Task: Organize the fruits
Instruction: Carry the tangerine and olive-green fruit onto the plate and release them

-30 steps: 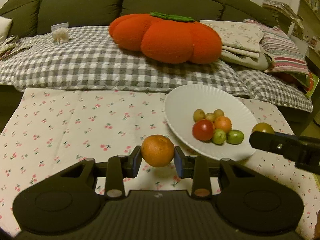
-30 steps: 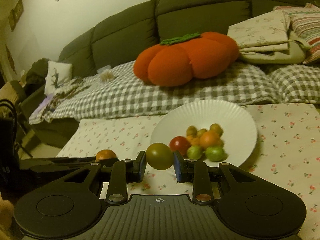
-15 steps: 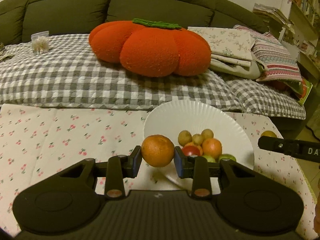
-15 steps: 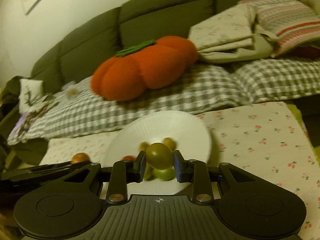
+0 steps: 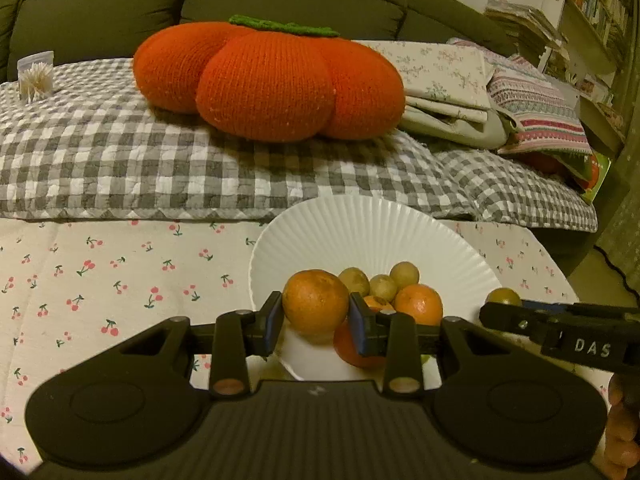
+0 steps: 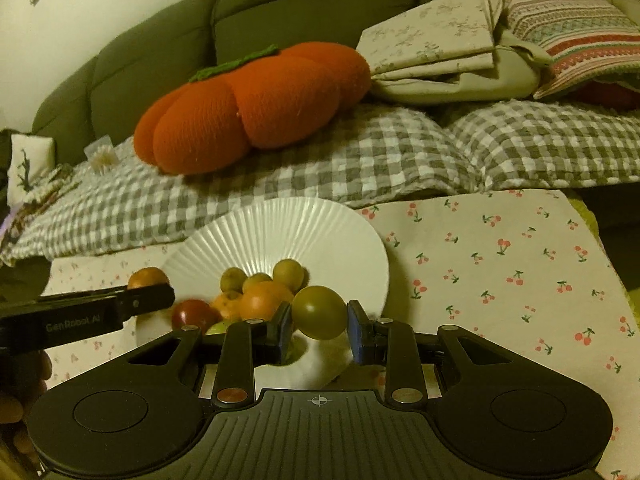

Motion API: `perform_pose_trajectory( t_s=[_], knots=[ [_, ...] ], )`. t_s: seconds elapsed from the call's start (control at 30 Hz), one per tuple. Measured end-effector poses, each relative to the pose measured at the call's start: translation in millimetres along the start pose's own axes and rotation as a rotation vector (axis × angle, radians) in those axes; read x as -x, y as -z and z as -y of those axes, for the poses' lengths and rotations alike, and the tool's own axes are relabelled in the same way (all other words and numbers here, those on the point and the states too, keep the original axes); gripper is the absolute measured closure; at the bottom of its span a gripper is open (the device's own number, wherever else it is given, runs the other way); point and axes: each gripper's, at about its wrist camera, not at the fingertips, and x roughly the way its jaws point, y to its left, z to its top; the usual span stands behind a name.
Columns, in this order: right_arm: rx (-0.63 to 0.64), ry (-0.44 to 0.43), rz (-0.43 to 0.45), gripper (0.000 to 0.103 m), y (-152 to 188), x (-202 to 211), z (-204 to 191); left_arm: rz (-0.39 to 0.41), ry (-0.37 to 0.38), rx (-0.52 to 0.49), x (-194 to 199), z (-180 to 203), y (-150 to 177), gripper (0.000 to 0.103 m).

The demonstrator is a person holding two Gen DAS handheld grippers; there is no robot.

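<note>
My left gripper (image 5: 316,320) is shut on an orange (image 5: 315,301) and holds it over the near left part of a white ribbed plate (image 5: 368,228). My right gripper (image 6: 319,325) is shut on an olive-green tomato (image 6: 319,311) over the plate's near right part (image 6: 320,224). Several small fruits lie piled on the plate: a tangerine (image 5: 419,304), yellowish round fruits (image 5: 404,275), a red tomato (image 6: 195,314). The right gripper (image 5: 560,332) shows at the right of the left wrist view; the left gripper (image 6: 80,316) shows at the left of the right wrist view.
The plate sits on a cherry-print cloth (image 5: 120,280) over a low table. Behind is a sofa with a grey checked blanket (image 5: 160,168), a big orange pumpkin cushion (image 5: 264,76) and folded bedding (image 6: 460,48). The table's right edge (image 6: 600,248) drops off to the floor.
Both grippers have moved forward and inward over the plate, each still holding its fruit. The plate and the fruit pile now sit much closer beneath the fingers.
</note>
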Motion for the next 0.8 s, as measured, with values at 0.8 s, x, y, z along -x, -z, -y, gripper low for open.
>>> perform_pose_trajectory(
  t_s=[0.8],
  knots=[
    [-0.108, -0.071, 0.096, 0.051, -10.9, 48.2, -9.4, 0.014, -0.039, 0.060, 85.3, 0.9, 13.3, 0.047]
  ],
)
